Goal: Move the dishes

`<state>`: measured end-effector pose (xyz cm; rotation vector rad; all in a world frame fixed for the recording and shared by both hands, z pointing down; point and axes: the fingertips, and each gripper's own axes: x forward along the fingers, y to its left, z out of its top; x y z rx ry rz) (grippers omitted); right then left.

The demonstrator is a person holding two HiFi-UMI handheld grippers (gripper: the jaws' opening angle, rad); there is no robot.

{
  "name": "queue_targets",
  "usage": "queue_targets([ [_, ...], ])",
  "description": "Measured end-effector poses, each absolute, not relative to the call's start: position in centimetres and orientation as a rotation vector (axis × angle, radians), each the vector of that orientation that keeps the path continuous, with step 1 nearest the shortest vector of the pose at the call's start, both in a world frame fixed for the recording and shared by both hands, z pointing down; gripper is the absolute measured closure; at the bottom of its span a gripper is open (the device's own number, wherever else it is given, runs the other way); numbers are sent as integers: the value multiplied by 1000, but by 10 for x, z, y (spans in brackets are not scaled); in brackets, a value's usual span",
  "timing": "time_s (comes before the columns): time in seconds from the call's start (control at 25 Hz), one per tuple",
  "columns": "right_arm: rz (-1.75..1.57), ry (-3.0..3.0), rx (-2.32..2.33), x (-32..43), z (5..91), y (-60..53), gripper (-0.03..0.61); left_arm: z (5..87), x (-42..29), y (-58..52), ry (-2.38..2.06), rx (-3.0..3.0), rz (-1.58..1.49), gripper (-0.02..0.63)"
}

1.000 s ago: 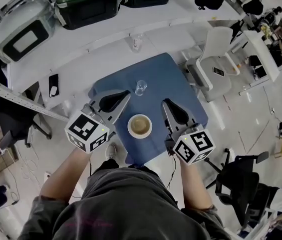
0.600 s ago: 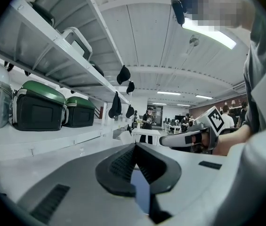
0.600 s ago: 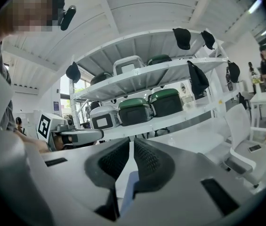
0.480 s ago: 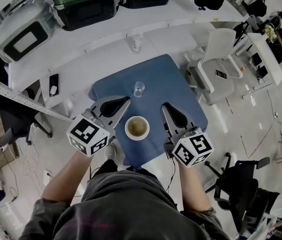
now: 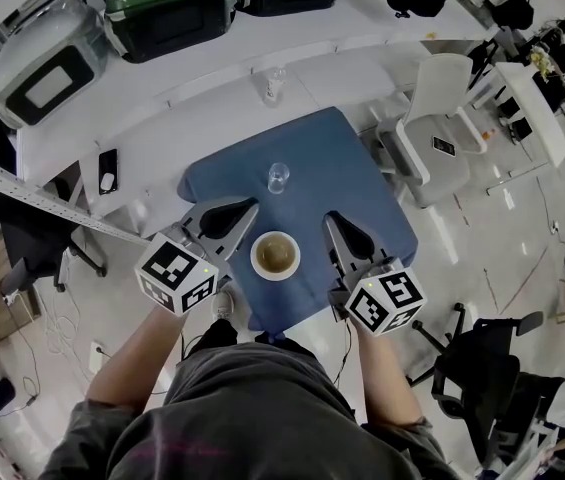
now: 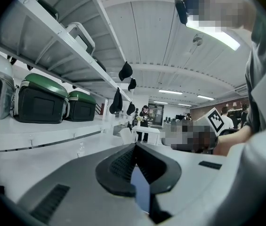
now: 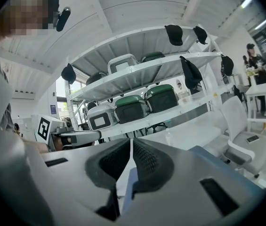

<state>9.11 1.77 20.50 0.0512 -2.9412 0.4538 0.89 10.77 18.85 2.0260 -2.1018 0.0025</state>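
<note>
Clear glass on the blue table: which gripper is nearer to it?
Left. In the head view the left gripper lies just below-left of the glass; the right gripper, its empty fingers just closing further, sits farther off, below-right, beside the bowl.

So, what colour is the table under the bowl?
The table is blue; the head view shows it best.

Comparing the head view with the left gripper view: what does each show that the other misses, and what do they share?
Head view only: the bowl and the clear glass, both standing on the blue table. Left gripper view only: the ceiling light, plus a close look along the left gripper, whose jaws are pressed together with nothing between them. Both: the green-lidded case and the grey case beside it.
</note>
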Motion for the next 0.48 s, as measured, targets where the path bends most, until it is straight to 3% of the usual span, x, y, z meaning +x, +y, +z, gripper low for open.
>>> queue_targets([
  [0.48, 472, -2942, 54, 95, 208, 23, 574, 194, 13, 109, -2076, 2035, 9, 612],
])
